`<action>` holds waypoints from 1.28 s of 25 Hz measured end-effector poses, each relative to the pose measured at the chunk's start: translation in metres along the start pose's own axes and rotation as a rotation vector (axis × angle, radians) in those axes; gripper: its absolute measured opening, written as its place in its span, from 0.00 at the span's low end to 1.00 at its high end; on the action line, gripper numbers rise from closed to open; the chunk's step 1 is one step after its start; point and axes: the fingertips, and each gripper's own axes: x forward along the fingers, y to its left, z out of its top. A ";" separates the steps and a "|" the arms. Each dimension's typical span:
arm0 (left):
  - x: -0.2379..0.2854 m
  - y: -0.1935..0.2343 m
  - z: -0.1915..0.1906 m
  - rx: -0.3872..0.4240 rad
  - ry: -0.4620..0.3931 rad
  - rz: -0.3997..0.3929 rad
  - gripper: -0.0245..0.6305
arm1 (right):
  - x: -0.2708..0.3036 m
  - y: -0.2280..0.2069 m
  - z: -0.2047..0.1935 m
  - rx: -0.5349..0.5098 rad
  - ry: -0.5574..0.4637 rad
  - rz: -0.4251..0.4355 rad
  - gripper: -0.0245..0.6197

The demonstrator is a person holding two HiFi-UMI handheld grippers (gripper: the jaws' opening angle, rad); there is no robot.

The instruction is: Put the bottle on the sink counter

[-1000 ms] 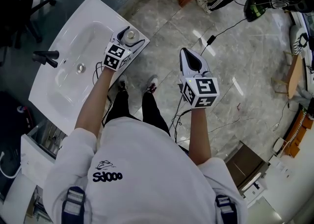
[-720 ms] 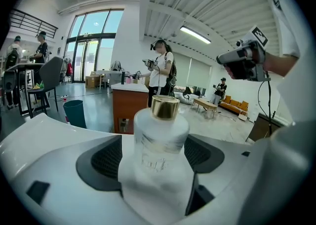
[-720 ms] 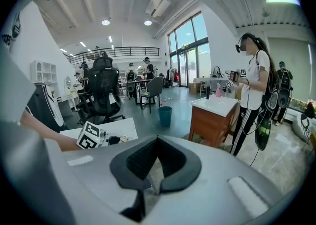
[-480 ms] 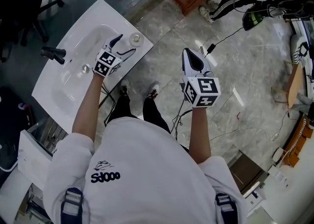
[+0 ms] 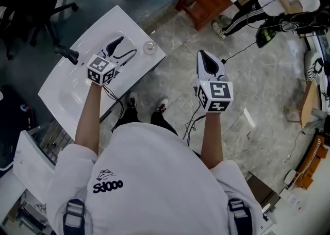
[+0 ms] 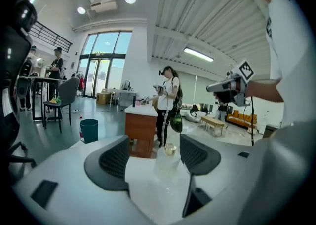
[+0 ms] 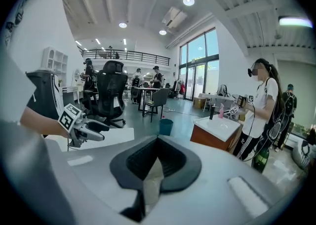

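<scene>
Nearest, the print on the shirt back (image 5: pixel 109 184) is read roughly as "Sd000". The right tongs (image 5: pixel 204 56), shut and empty, are held over the floor, well apart from the bottle (image 5: pixel 149 47). The left tongs (image 5: pixel 126 46) are spread wide, have just been narrowed slightly, grip nothing, and are held near the bottle. The bottle is stood upright at the worktop (image 5: pixel 124 20) corner. Retreat is judged best kept straight back, with the bottle untouched. No label on it is legible.

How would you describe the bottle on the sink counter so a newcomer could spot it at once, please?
Start at the white sink counter left of the person. On its flat right-hand corner, beside the basin, stands a small bottle. It is clear with a pale cap, unlike the black faucet across the basin.
</scene>
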 end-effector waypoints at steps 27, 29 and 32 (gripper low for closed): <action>-0.081 -0.038 0.232 0.266 -0.294 0.193 0.05 | -0.035 0.018 0.128 -0.141 -0.254 0.002 0.05; -0.080 -0.047 0.237 0.323 -0.276 0.213 0.05 | -0.036 0.020 0.133 -0.151 -0.263 0.004 0.05; -0.079 -0.061 0.238 0.393 -0.253 0.233 0.05 | -0.040 0.024 0.138 -0.165 -0.282 -0.002 0.05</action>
